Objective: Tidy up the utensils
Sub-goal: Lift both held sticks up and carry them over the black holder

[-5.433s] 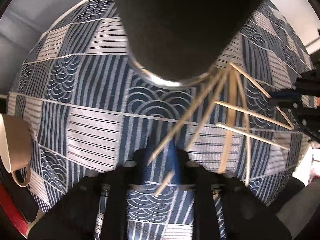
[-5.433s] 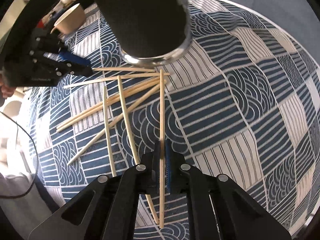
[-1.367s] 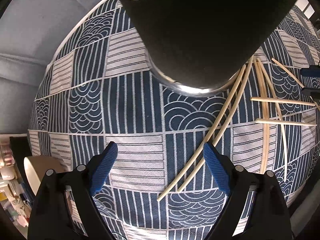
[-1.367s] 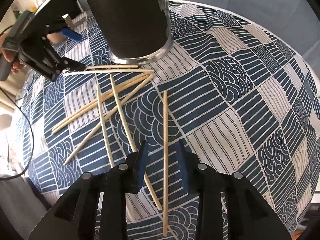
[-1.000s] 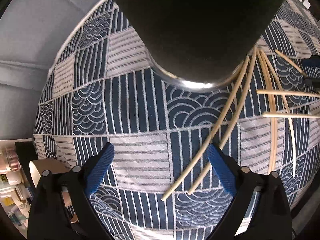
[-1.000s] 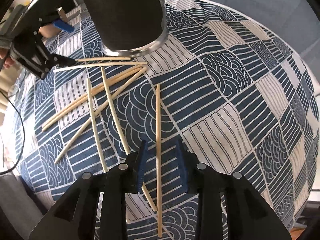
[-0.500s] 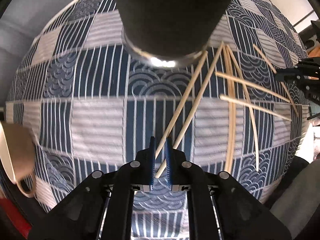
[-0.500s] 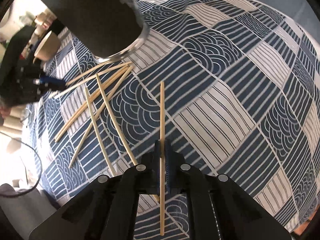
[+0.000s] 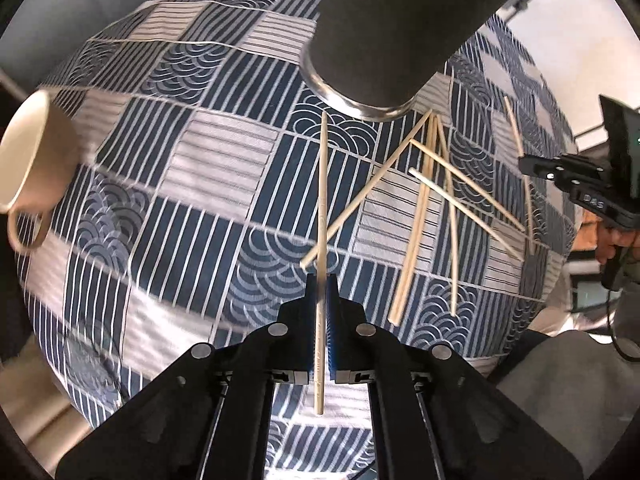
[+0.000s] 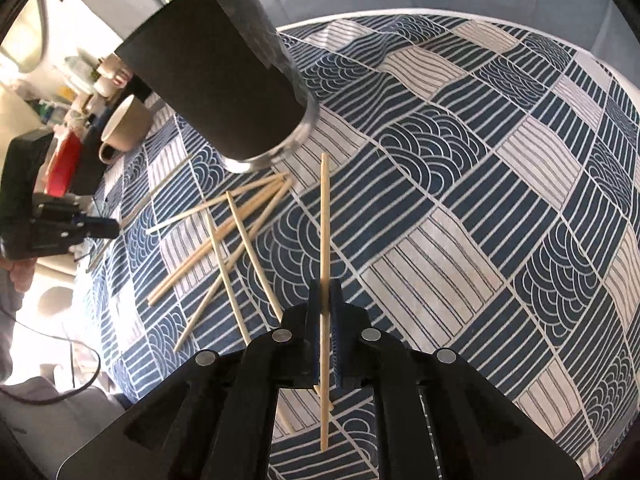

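1. The left gripper (image 9: 320,288) has its blue-padded jaws clamped on a pale wooden chopstick (image 9: 321,216); the jaws have just been closing, with that stick between them. The stick runs straight ahead from the jaws, and its far tip reaches close to the steel rim of the tall black cylindrical holder (image 9: 400,28).
2. The right gripper (image 10: 325,296) is likewise closed on a second pale wooden chopstick (image 10: 325,224), whose far tip ends just short of the same black holder (image 10: 216,80).
3. The loose pile of wooden chopsticks (image 10: 224,236) lies fanned and crossed on the blue-and-white patterned tablecloth (image 10: 460,208), just beside the holder's base; in the left wrist view the pile (image 9: 432,200) lies to the right of the held stick, one loose stick crossing under it.
4. A beige ceramic mug (image 9: 28,160) stands near the cloth's left edge in the left wrist view, well apart from the pile.
5. Past the mug in the right wrist view, a red object and small cluttered items are too blurred to tell.
6. The holder fills the upper part of each view, directly beyond each held stick.
7. The cloth's white border (image 10: 400,14) curves behind the holder, with grey surface beyond.
8. The wide stretch of cloth to the right of the right gripper is bare, as is the cloth between the mug and the left gripper.
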`<action>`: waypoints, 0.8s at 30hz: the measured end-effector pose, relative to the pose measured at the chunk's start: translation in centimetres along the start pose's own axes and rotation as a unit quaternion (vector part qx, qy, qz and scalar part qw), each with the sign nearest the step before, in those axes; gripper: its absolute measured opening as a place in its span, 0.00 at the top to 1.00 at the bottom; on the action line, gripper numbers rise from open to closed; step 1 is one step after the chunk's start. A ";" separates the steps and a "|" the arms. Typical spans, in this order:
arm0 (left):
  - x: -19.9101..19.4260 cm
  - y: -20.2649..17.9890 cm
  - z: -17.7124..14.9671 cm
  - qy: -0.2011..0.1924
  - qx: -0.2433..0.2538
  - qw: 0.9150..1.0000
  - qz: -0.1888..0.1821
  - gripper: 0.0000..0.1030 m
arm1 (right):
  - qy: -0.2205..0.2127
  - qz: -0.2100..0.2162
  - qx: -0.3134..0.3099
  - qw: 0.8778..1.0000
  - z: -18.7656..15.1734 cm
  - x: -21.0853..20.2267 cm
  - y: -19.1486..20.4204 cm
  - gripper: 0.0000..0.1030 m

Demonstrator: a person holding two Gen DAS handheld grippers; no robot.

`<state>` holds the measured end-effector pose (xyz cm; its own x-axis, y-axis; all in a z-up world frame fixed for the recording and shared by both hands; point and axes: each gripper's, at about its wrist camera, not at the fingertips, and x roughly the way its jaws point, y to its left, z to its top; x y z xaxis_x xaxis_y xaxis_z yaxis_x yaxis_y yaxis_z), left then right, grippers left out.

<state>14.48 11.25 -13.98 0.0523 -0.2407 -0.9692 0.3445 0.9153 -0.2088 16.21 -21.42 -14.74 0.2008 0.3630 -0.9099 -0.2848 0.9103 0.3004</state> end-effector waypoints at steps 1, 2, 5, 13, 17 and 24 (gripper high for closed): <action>-0.5 0.2 -0.5 -0.003 -0.008 1.000 -0.005 0.96 | 0.000 0.003 0.001 1.000 0.0 0.0 0.0 0.95; -1.2 0.4 -0.9 -0.010 -0.017 1.000 -0.013 0.96 | -0.001 0.008 0.001 1.000 0.1 -0.1 0.0 0.95; -2.7 0.3 -1.6 -0.032 -0.042 0.998 -0.017 0.96 | -0.011 0.024 0.004 1.000 0.3 -0.5 0.0 0.95; -7.5 -0.5 2.0 -0.107 -0.061 0.992 -0.010 0.96 | -0.075 0.054 -0.030 0.995 4.8 -5.0 1.6 0.95; -10.7 -1.6 4.6 -0.159 -0.055 0.986 -0.011 0.96 | -0.125 0.057 -0.056 0.989 7.7 -8.7 3.1 0.95; -15.5 -3.8 8.8 -0.238 -0.040 0.970 -0.024 0.96 | -0.196 0.060 -0.103 0.973 12.1 -14.5 6.0 0.95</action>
<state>20.63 8.64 2.95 0.4724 -0.3879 -0.7915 0.2840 0.9171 -0.2799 22.93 -18.85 3.73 0.4850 0.5490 -0.6807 -0.5023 0.8121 0.2970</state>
